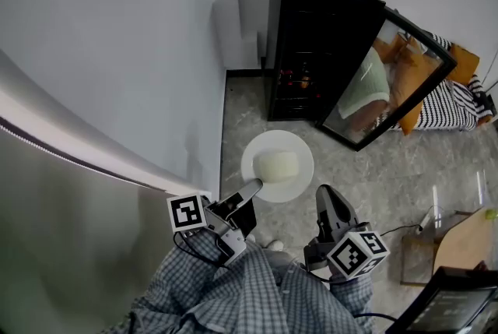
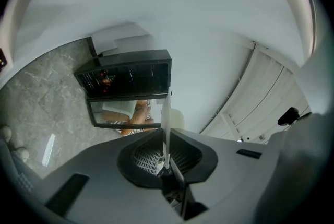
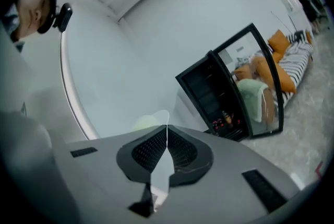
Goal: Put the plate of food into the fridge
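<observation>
Head view shows my left gripper (image 1: 254, 187) and right gripper (image 1: 324, 192) with jaws each pinching the rim of the white plate (image 1: 268, 142) of pale food (image 1: 278, 166) (one on either side). I hold it above the floor (image 1: 389, 177), in front of the black fridge (image 1: 311, 36), whose glass door (image 1: 389, 83) stands open.

No words, numbers or brand names can be read in any view. The only printed marks are black-and-white square patterns at the lower middle of the head view. One is on the marker cube (image 1: 187, 213) of the left gripper (image 1: 253, 186), the other on the marker cube (image 1: 358, 253) of the right gripper (image 1: 327, 196). They are coded squares, not letters. The fridge (image 1: 319, 36) and the plate (image 1: 253, 149) show no legible label.
</observation>
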Tool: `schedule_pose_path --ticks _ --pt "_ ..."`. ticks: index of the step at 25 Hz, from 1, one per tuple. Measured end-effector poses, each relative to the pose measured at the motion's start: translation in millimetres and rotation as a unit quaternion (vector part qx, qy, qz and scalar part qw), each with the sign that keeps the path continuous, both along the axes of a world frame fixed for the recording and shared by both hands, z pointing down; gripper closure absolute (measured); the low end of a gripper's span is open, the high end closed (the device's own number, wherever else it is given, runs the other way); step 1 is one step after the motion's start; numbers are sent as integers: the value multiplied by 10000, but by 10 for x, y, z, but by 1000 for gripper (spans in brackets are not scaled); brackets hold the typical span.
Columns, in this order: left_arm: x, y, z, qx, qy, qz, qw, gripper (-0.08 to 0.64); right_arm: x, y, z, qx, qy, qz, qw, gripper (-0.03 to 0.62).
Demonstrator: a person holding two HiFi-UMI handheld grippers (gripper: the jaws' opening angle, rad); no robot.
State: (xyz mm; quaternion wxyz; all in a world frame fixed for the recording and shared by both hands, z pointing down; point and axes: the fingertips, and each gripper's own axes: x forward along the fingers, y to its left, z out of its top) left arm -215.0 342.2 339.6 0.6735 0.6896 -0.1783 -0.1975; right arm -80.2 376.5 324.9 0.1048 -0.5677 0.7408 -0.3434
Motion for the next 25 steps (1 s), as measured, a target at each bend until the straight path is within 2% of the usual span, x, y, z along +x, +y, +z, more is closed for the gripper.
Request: schedule_pose_path --ticks 3,5,9,14,18,20,25 --pt "-6 -10 16 -74 60 -45 9999 529 -43 -14 44 -212 -1062 146 9940 581" --pt "-14 -18 25 -116 77 -59 9999 529 -81 -24 67 -312 -1453 187 9887 580" --pt "-16 -30 40 -180 96 -67 9998 529 -204 -36 46 -374 -2086 139 9772 484" --pt "13 -17 17 -229 169 -11 9996 529 -343 -57 62 -417 -2234 -34 9738 480" --pt "-46 11 55 -207 181 109 9996 529 -464 -50 114 -401 -2054 -76 9778 482" --pt "-83 26 95 -209 199 145 9995 529 -506 -37 159 -424 -1944 -30 9800 532" --pt "-113 49 117 -265 211 214 9992 529 -539 -5 171 -411 -1930 90 9803 535"
